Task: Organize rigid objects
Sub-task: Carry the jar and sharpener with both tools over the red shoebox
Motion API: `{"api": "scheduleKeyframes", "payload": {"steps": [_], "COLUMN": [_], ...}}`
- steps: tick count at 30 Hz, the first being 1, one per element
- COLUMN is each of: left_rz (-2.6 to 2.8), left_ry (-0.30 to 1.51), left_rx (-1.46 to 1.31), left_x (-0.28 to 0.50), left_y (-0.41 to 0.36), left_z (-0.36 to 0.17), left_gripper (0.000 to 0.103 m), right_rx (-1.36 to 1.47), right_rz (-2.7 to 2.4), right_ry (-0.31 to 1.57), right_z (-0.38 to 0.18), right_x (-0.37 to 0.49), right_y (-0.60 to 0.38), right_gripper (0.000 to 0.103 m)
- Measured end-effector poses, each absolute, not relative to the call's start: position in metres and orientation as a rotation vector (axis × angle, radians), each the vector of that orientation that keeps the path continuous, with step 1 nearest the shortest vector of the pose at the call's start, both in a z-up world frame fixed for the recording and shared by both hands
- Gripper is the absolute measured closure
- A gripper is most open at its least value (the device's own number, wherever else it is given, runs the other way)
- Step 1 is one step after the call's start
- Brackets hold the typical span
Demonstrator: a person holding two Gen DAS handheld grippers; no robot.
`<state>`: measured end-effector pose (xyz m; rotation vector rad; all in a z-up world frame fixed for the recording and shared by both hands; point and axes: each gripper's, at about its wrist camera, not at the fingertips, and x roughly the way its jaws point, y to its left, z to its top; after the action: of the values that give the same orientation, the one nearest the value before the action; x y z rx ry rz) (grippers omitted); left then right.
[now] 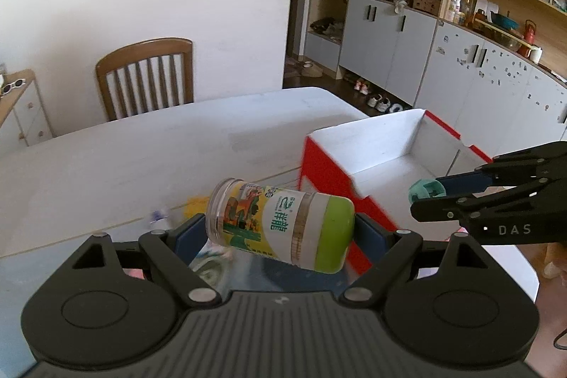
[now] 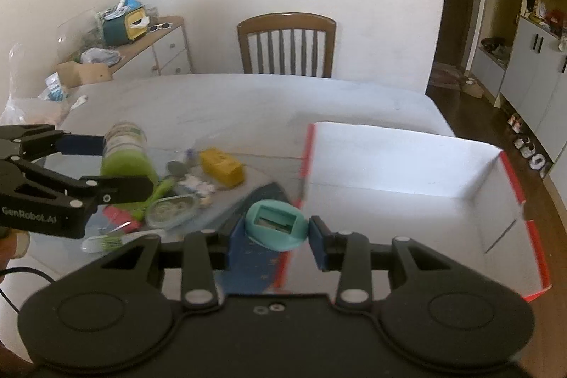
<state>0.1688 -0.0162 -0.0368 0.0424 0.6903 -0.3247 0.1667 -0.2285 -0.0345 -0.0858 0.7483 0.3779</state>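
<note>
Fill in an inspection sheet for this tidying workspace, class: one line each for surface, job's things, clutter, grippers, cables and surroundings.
Surface: white table, bare at the far end.
Job's things: jar with green lid held sideways; teal sharpener-like object held near the rim of the red-edged white box, which looks empty.
Clutter: yellow block, clear oval case, small bits piled on the table's left.
Grippers: left gripper shut on the jar; right gripper shut on the teal object.
Cables: black cable at the left edge.
Surroundings: wooden chair behind the table; grey cupboards with open shelves; side cabinet with bags.
</note>
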Motion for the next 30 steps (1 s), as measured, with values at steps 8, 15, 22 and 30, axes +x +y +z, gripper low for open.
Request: {"api": "scheduleKeyframes", "payload": {"steps": [8, 15, 22, 30], "left_rz": [-0.389, -0.420, -0.454, -0.464], "left_ry": [0.717, 0.760, 0.834, 0.920], "left_rx": [0.050, 0.068, 0.096, 0.136], "left_x": [0.201, 0.236, 0.273, 0.304], "left_y": [-0.076, -0.122, -0.160, -0.199], "left_z": [-0.042, -0.046, -0.060, -0.082], "left_gripper": [0.014, 0.014, 0.014, 0.014], "right_rx": [-0.081, -0.091, -0.104, -0.139], "right_rz": [0.370, 0.350, 0.327, 0.332], "right_ry": [0.760, 0.797, 0.843, 0.900], "right_z": [-0.043, -0.060, -0.078, -0.095], "right_x": [0.191, 0.212, 0.230, 0.251], "right_y": [-0.282, -0.316, -0.342, -0.359], "right_gripper": [0.065, 0.065, 0.065, 0.065]}}
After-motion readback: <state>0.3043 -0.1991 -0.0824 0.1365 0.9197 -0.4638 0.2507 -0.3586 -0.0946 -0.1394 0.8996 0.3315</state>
